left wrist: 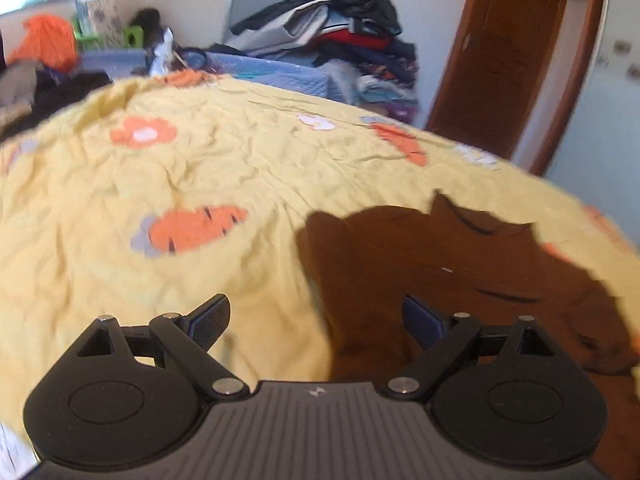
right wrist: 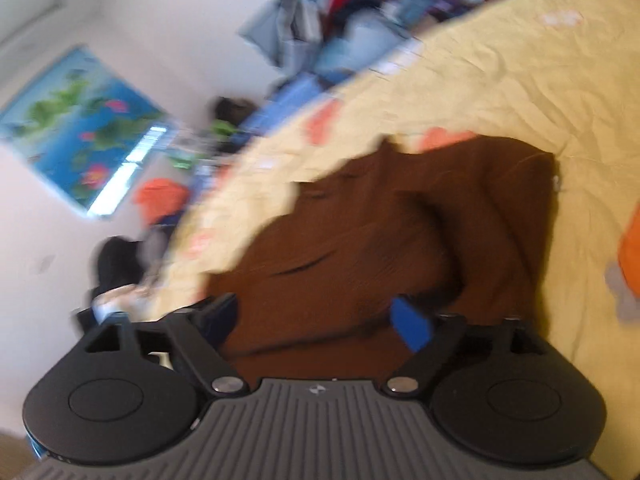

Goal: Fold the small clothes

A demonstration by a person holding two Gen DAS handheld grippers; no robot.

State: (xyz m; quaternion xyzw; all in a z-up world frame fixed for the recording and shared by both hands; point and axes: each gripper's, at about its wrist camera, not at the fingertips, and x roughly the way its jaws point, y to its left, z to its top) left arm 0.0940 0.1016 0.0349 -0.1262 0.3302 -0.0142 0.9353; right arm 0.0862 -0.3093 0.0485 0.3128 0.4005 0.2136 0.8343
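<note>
A small brown garment lies rumpled on the yellow bedspread printed with carrots and flowers. In the left wrist view it sits at the lower right, under the right finger of my left gripper, whose jaws stand wide apart with nothing between them. The right wrist view is tilted and blurred. There the brown garment fills the middle, folded over itself with a raised ridge. My right gripper hovers just over its near edge, jaws wide open, pads pressing on nothing.
A tall pile of clothes rises beyond the far edge of the bed, beside a wooden door. An orange bag and dark clothing lie at the far left. A blue flower poster hangs on the wall.
</note>
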